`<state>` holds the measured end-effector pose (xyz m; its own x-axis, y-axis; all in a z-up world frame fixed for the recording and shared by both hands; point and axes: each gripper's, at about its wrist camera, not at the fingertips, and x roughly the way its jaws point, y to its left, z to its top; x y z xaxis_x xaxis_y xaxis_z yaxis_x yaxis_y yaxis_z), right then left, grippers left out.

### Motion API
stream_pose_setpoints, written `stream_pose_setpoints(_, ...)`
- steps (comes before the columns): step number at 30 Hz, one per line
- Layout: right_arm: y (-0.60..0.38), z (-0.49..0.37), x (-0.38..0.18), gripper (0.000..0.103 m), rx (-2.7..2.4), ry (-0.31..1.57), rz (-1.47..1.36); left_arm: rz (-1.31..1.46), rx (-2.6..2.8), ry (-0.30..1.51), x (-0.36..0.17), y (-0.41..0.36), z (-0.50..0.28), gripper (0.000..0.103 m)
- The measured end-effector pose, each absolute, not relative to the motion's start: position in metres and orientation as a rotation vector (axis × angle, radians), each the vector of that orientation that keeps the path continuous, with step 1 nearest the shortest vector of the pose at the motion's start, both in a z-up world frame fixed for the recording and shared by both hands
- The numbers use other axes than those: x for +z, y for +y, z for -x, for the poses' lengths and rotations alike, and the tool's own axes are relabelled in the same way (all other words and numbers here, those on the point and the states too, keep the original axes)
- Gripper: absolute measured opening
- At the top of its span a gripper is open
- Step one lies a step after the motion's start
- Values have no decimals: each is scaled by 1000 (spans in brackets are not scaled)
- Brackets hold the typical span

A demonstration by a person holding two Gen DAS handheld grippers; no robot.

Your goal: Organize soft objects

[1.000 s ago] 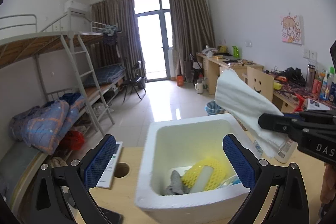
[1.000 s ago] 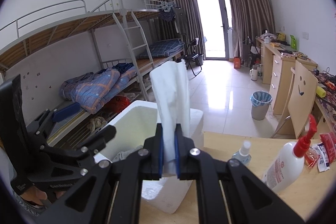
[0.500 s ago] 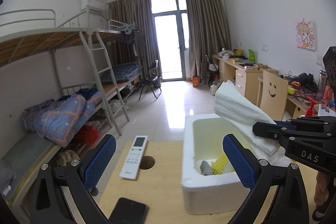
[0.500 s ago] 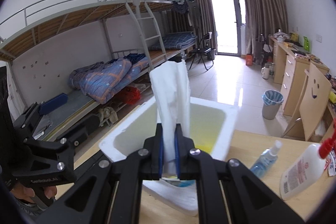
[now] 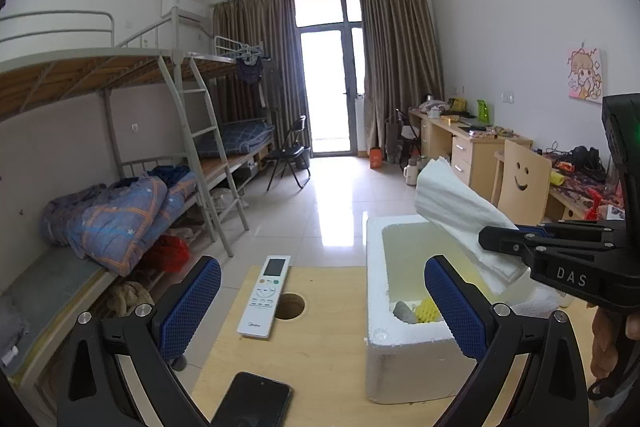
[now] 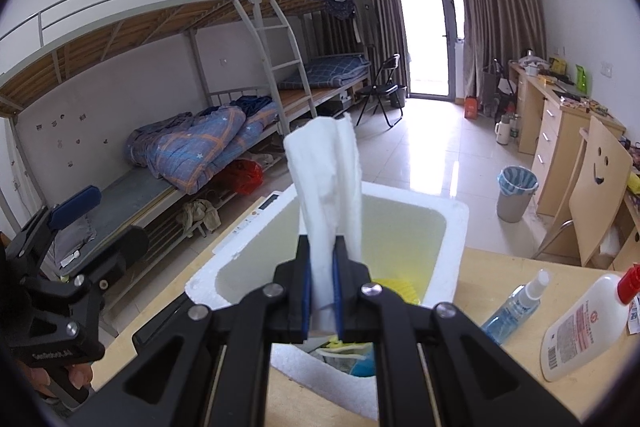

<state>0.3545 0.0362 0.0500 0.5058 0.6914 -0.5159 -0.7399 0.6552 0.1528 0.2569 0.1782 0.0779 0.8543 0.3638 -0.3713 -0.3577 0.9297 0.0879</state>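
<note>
My right gripper (image 6: 320, 291) is shut on a white folded foam sheet (image 6: 328, 187), which sticks up over the white foam box (image 6: 456, 223). In the left wrist view the same sheet (image 5: 456, 211) slants above the box (image 5: 404, 367), held by the right gripper (image 5: 500, 241). A yellow foam net (image 5: 427, 309) and a grey cloth (image 5: 402, 311) lie inside the box. My left gripper (image 5: 320, 303) stands open and holds nothing, left of the box above the wooden table (image 5: 320, 355).
A white remote (image 5: 265, 295) lies beside a round hole (image 5: 289, 305) in the table, a black phone (image 5: 252, 405) nearer. A blue spray bottle (image 6: 516, 303) and a white red-capped bottle (image 6: 584, 327) stand right of the box. Bunk beds line the left wall.
Both views have swung left: the box shifted from centre to the right in the left wrist view, and the remote and phone came into sight. The right gripper keeps its hold on the sheet.
</note>
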Motion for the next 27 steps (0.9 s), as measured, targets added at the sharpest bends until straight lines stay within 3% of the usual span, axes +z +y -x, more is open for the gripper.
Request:
stream_pose_setpoints(3, 36, -355, 51, 13, 860, 581, 86, -10, 381, 393, 78, 179, -257, 102)
stream_pose_setpoints(4, 37, -355, 51, 19, 854, 582, 88, -6, 379, 394, 78, 180, -257, 102)
stream_pose_setpoints(5, 37, -356, 51, 25, 847, 582, 87, -6, 377, 393, 78, 181, -257, 102)
stream_pose_setpoints(7, 36, -358, 50, 60, 845, 582, 77, -10, 379, 390, 78, 180, -257, 102)
stream_pose_setpoints(9, 35, -359, 50, 69, 854, 581, 53, -9, 376, 391, 78, 181, -257, 102)
stream_pose_setpoints(21, 30, -356, 55, 71, 832, 579, 53, -4, 370, 387, 81, 179, -253, 102)
stream_pose_setpoints(27, 19, -348, 60, 87, 822, 562, 55, -1, 361, 379, 85, 174, -247, 102)
